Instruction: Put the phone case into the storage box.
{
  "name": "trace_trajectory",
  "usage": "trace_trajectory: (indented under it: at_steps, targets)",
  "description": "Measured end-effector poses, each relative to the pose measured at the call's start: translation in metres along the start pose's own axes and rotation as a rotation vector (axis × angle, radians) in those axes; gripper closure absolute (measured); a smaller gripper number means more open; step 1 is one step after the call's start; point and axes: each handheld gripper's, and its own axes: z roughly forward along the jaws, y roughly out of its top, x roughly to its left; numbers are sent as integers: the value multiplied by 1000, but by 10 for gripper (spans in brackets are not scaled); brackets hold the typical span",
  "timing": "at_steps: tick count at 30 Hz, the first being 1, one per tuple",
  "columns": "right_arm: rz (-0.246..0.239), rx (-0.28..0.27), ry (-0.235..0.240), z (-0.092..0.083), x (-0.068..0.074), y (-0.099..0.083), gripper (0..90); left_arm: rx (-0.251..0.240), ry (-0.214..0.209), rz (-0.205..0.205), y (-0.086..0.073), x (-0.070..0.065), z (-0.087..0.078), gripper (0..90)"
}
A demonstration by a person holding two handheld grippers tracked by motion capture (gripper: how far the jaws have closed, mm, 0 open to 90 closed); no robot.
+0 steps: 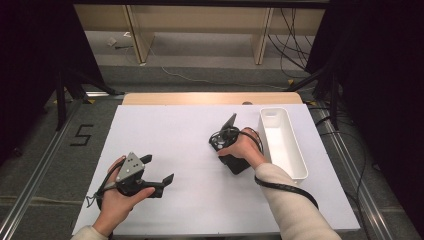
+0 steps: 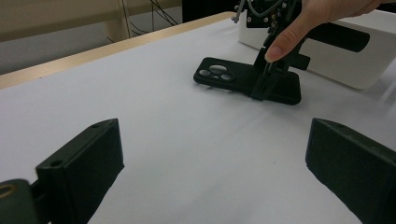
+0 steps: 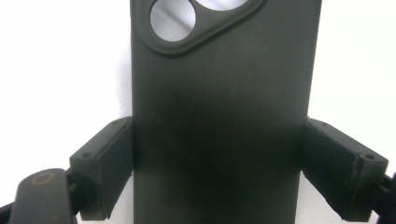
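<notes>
On the white sheet (image 1: 190, 150) beside the white bin (image 1: 282, 142), right gripper (image 3: 219, 172) pinches the black phone case (image 3: 224, 116) across its width, case lying flat. Left gripper (image 2: 215, 172) rests apart, jaws spread, nothing between.

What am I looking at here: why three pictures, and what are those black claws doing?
A person holds a two-jaw gripper in each hand at a white table. One camera looks down from above; the other two ride on the grippers, looking along their jaws. The left gripper hovers open over bare table. The right gripper has its jaws against both sides of a black phone case lying flat, camera cutout away from the hand. A white bin stands beside it.
</notes>
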Motion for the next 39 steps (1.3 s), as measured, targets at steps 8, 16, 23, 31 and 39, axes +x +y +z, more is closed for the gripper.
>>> trace_trajectory:
  at_steps: [8,16,23,31,39]
  targets:
    - [6,-122,33,-22,2,-1,158,-3,4,-4,0,0,0,37]
    - [20,-217,60,-33,-1,-7,158,-1,6,-3,0,0,0,37]
    - [-2,-275,70,-42,3,-12,158,-1,9,-8,0,1,0,37]
    - [-18,-328,87,-50,2,-18,157,-5,10,-10,0,0,0,37]
    - [-27,-377,95,-55,0,-23,157,-2,13,-8,0,1,0,37]
